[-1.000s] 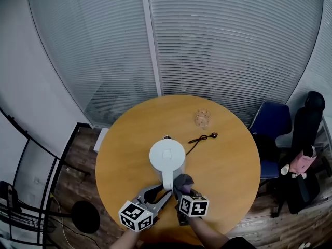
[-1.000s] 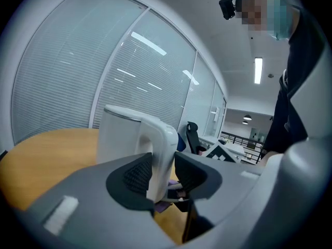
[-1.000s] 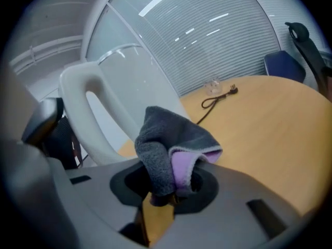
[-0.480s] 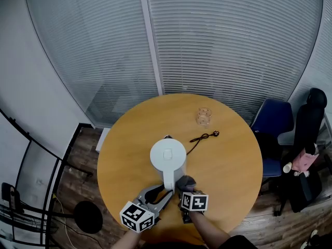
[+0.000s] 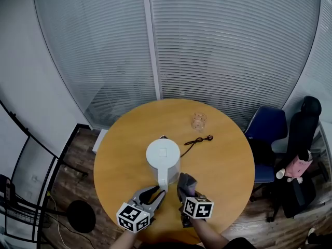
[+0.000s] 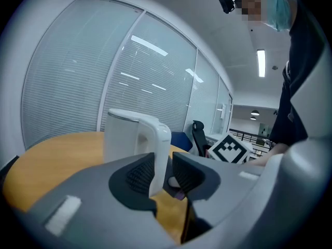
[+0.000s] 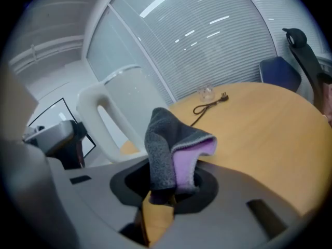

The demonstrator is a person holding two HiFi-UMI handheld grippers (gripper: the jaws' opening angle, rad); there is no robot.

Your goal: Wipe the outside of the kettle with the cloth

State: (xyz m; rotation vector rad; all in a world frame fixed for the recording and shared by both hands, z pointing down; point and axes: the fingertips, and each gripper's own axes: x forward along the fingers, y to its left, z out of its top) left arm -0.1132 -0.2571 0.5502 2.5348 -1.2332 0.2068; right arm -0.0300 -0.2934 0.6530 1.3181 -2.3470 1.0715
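A white kettle (image 5: 163, 157) stands mid-table with its handle (image 5: 161, 182) toward me. My left gripper (image 5: 154, 194) reaches in from the near side. In the left gripper view the handle (image 6: 158, 144) stands between the closing jaws of the left gripper (image 6: 158, 173), and a narrow gap still shows on the right side. My right gripper (image 5: 184, 192) is shut on a grey and purple cloth (image 5: 187, 182) just right of the handle. In the right gripper view the cloth (image 7: 167, 144) sticks up from the right gripper (image 7: 171, 183), beside the kettle (image 7: 129, 100).
On the far part of the round wooden table (image 5: 228, 162) lie a black cord with a plug (image 5: 196, 140) and a small glass (image 5: 198, 121). Blue and black chairs (image 5: 270, 131) stand at the right. Glass walls with blinds run behind.
My right gripper with the cloth has drawn back a little from the kettle, toward me and to the right. The left gripper has stayed at the handle.
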